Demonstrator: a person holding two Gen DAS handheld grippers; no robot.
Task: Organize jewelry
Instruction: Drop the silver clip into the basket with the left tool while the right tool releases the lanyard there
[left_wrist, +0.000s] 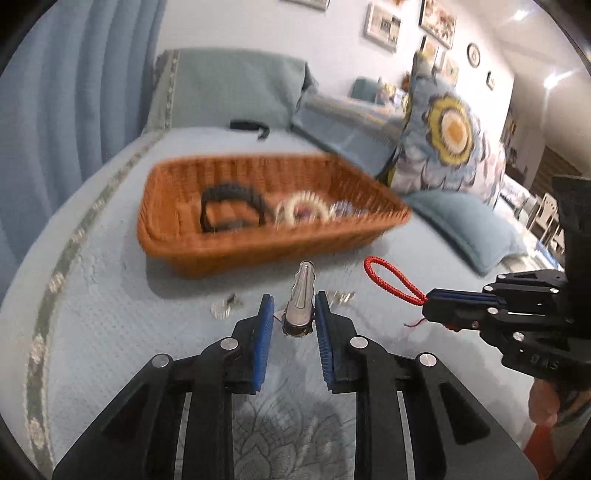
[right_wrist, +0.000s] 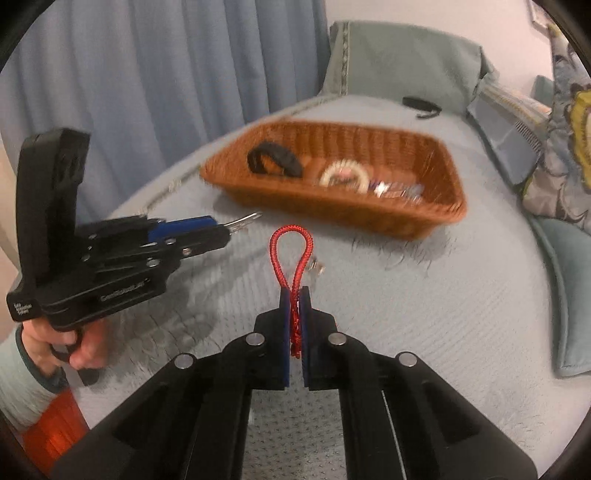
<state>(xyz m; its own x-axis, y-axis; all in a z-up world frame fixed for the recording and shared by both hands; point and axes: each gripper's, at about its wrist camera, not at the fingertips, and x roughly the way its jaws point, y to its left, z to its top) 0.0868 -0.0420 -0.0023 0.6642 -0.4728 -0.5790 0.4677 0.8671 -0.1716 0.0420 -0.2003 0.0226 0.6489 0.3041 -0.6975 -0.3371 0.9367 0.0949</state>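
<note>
I have both grippers loaded above the blue bedspread (left_wrist: 110, 314), short of the wicker basket (left_wrist: 177, 254). My left gripper (left_wrist: 293, 317) has its jaws drawn in around a silver hair clip (left_wrist: 301, 295), gripping it near its rear end, so most of its length sticks out forward. My right gripper (right_wrist: 294, 321) has its jaws nearly shut on the tail of a red braided cord loop (right_wrist: 291, 251), the loop standing free ahead of the pads.

The clip worries me most: held so far back, on smooth metal, it may pivot or slide out if I swing fast toward the basket. The cord is limp, and its loop could snag on the basket rim or cling to a pad when I release it.

A black bracelet (left_wrist: 231, 212), a pale beaded one (left_wrist: 303, 210) and some blurred shiny pieces already lie in the basket. Small silver pieces (left_wrist: 225, 308) lie on the bedspread beside my left jaws, and a low pass could knock them away.
</note>
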